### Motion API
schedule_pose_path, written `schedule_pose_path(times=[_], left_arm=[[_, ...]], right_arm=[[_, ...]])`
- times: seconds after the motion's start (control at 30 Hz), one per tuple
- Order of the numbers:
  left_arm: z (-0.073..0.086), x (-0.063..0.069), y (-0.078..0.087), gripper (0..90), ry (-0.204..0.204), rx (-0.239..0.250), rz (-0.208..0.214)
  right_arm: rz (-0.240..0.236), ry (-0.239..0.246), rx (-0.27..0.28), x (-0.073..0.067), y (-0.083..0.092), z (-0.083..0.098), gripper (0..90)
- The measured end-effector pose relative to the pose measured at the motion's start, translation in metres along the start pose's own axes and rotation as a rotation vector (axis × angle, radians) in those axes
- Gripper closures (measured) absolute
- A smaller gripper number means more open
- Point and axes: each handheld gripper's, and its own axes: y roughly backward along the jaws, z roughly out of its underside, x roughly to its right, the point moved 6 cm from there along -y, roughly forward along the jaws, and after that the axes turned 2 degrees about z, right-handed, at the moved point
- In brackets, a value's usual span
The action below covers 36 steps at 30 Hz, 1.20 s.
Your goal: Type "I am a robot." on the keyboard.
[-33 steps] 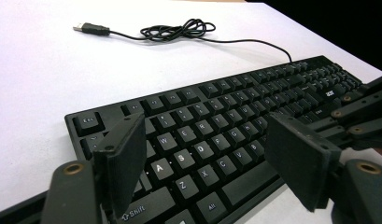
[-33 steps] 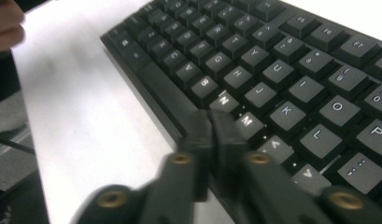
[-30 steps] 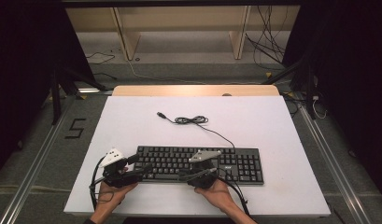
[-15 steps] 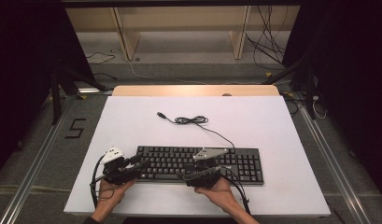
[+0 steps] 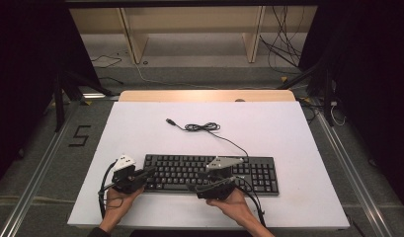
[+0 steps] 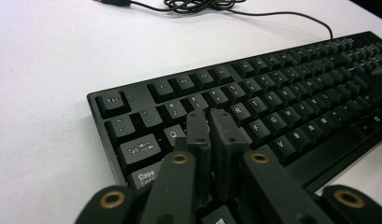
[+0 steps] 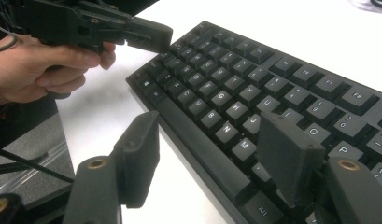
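black keyboard (image 5: 212,173) near table's (image 5: 288,123) front edge

The keyboard (image 5: 209,173) is matt black plastic, its keycaps smooth with pale printed legends. Its cable (image 5: 204,127) looks like thin black rubbery sheathing. The worktop (image 5: 288,128) has a smooth, matt white surface, with a strip of pale wood along its far edge. The left claw (image 6: 209,123) is matt black plastic with brass-coloured rivets; the right claw (image 7: 207,154) looks alike, slightly grainy.
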Motion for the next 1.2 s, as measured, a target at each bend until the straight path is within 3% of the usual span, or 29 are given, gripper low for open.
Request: schedule_pose_path(times=[0.5,1.2], left_arm=[[0.001,-0.006,-0.005,88.9,0.012,-0.034,-0.026],[0.006,-0.005,-0.012,89.0,0.004,-0.085,-0.019]], right_arm=[[0.008,0.002,-0.002,0.000,0.000,0.000,36.4],[0.008,0.014,-0.001,-0.002,0.000,0.001,34.7]])
